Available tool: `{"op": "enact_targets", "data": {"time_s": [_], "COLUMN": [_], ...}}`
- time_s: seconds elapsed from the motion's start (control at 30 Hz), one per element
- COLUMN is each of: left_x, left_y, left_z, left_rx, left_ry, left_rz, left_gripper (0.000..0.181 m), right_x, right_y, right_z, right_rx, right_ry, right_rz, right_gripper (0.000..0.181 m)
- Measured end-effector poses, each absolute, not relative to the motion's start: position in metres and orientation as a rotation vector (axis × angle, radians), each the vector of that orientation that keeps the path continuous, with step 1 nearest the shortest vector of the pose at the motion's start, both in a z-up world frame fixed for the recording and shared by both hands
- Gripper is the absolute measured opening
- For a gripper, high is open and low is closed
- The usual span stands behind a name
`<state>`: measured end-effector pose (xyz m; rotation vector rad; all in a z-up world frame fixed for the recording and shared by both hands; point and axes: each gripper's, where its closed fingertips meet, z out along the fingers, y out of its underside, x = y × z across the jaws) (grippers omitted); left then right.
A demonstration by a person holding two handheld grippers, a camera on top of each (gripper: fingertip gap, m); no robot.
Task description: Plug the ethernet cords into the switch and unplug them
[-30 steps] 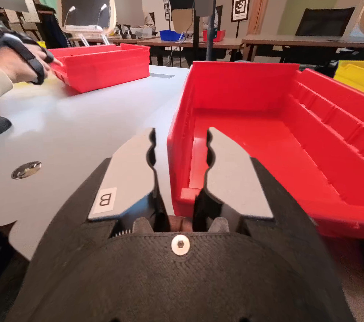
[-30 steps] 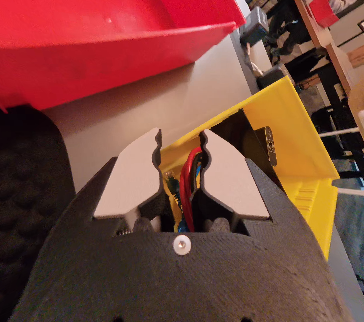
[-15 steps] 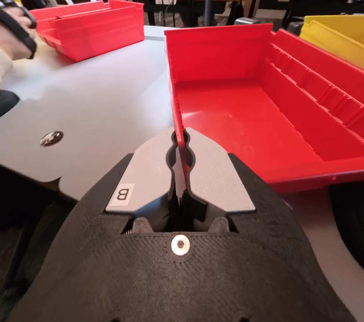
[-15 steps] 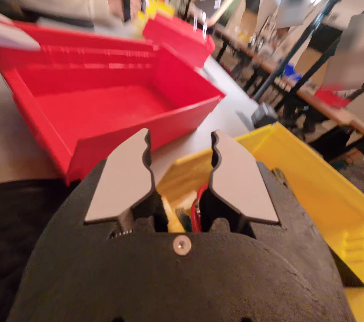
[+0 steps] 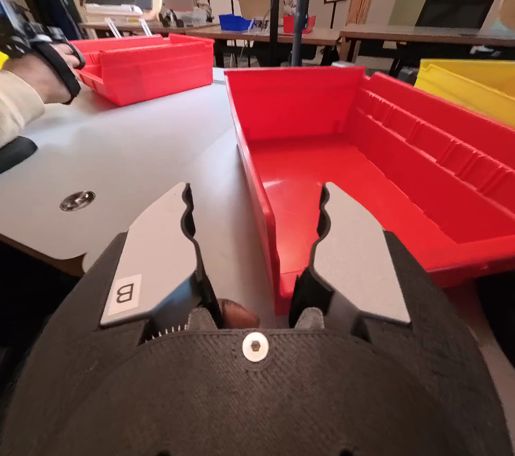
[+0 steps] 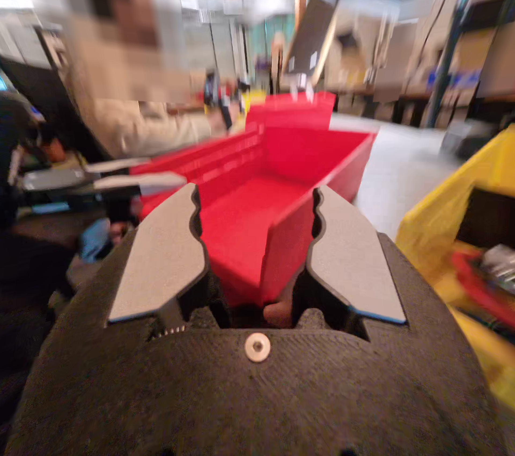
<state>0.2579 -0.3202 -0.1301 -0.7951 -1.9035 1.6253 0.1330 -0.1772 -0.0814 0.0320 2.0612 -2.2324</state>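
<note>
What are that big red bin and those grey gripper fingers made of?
The red bin looks like moulded plastic: glossy, thin-walled, with ribs pressed into one side. The left gripper fingers look like matte grey metal or hard plastic with wavy inner edges; which one is unclear. The black body behind them shows fine layered lines, likely 3D-printed plastic.

Illumination was bright, diffuse indoor light from overhead. The left wrist view was sharp in the foreground and slightly soft in the background. A pale sheen lay on the grey table (image 5: 133,152), and a glare patch marked the floor of the red bin (image 5: 292,186). The right wrist view was heavily motion-blurred; only the gripper body stayed sharp. Both views showed wide-angle bending toward the edges.
</note>
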Motion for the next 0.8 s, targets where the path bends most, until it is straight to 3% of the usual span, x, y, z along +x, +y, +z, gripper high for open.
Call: {"op": "enact_targets", "data": {"time_s": [0.07,0.23,0.37,0.4,0.6,0.8], "left_x": [0.253,0.247,0.249,0.252,0.262,0.275], "left_y": [-0.324,-0.324,-0.324,-0.324,-0.314,-0.272], "left_z": [-0.144,-0.146,-0.147,-0.146,-0.11,-0.022], "left_rx": [-0.827,-0.754,-0.726,-0.757,-0.848,-0.62], "left_ry": [-1.955,-1.908,-1.927,-1.94,-1.917,-1.489], "left_rz": [1.579,1.494,1.452,1.474,1.745,2.051], "left_gripper": [0.086,0.067,0.013,0.009,0.005,0.006], "right_x": [0.133,0.128,0.123,0.121,0.118,0.121], "right_y": [-0.194,-0.205,-0.206,-0.206,-0.204,-0.173], "right_z": [-0.121,-0.138,-0.144,-0.144,-0.131,-0.05], "right_rx": [0.107,0.199,0.214,0.212,0.06,-0.163], "right_ry": [2.258,2.305,2.402,2.43,2.561,2.349], "right_rz": [-1.94,-1.71,-1.718,-1.73,-1.953,-2.491], "right_gripper": [0.089,0.068,0.04,0.037,0.02,0.02]}}
